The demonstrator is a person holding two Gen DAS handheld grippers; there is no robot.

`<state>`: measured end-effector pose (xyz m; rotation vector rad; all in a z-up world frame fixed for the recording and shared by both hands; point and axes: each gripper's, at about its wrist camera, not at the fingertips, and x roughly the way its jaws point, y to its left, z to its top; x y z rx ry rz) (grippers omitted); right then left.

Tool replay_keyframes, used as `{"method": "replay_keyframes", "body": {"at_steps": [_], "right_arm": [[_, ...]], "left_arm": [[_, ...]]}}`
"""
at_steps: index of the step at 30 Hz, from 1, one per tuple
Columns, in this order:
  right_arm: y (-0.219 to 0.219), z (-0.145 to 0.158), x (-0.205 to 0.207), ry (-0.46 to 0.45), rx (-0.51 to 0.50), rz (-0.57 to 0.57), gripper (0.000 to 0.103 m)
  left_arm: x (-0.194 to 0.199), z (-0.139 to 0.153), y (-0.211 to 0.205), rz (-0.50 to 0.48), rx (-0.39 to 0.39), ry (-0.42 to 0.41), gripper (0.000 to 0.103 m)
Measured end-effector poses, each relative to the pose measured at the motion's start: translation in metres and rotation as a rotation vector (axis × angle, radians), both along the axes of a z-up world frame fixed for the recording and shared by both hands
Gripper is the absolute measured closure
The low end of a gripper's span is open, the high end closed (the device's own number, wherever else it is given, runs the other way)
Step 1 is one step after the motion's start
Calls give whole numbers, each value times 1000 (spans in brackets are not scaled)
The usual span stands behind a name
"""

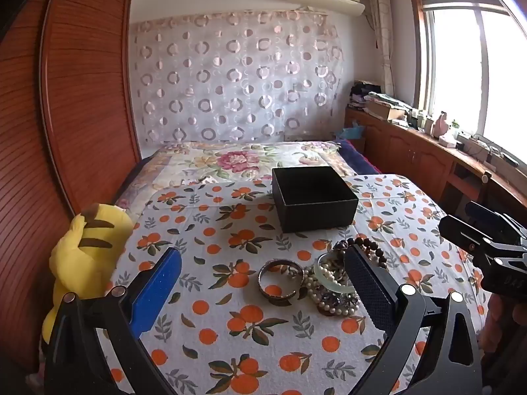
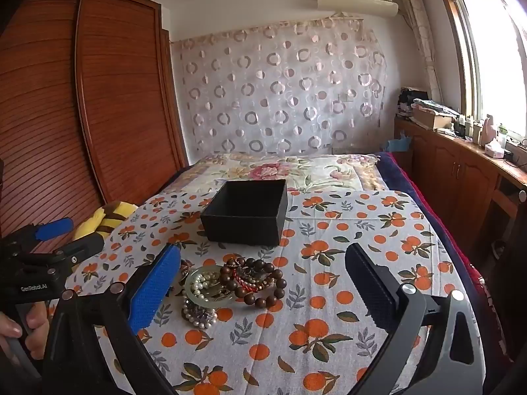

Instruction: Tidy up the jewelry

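Jewelry pile point(image 1: 329, 283) lies ahead of both spread, empty grippers, nearer the left gripper point(image 1: 263, 276); black box point(image 1: 313, 197) beyond

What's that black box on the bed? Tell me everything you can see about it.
The black box is a square, open-topped container with no lid in view, matte and dark like stiff card or leatherette. It sits upright and level on the orange-print cloth, beyond the heap of jewelry and apart from it. Its inside looks dark and bare as far as the views show. Neither gripper touches it.
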<state>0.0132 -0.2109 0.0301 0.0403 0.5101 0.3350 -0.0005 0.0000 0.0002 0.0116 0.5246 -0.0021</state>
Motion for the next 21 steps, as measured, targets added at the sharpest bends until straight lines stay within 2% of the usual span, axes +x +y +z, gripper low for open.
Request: {"method": "replay_keyframes", "body": {"at_steps": [21], "right_arm": [[0,2,-1,-1,1,2,2]], "left_arm": [[-1,3,0,1,-7,-6,8]]}}
